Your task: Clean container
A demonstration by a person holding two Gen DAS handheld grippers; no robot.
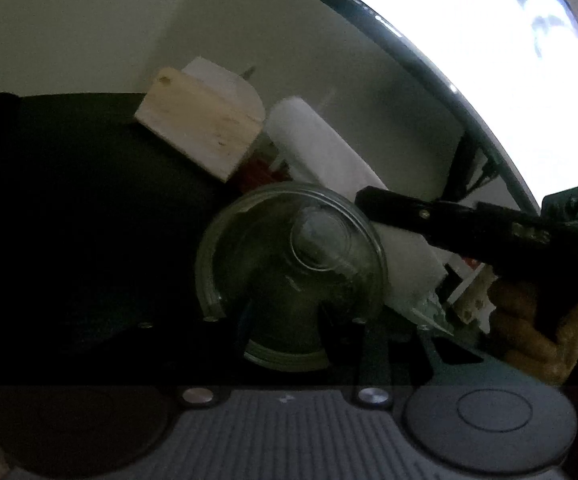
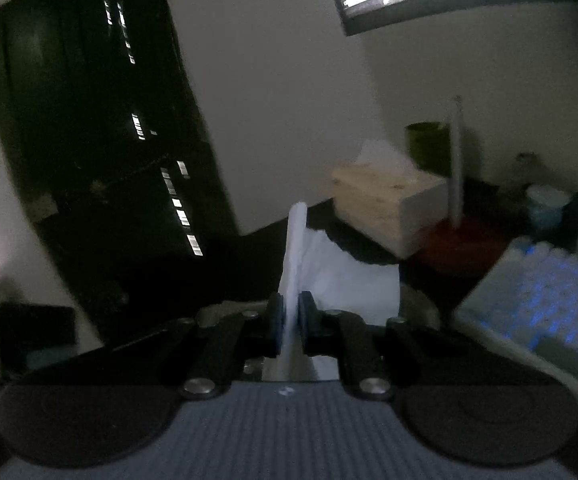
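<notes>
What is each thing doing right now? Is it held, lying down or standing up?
Glass jar: held by the left tool, mouth facing the camera.
Paper towel: pinched in the right tool, hanging loose.
Wooden box: resting on the dark table, tissue sticking out of its top.
Red-based holder: standing upright, no roll on it.

One glass container, one tissue, one wooden box.
</notes>
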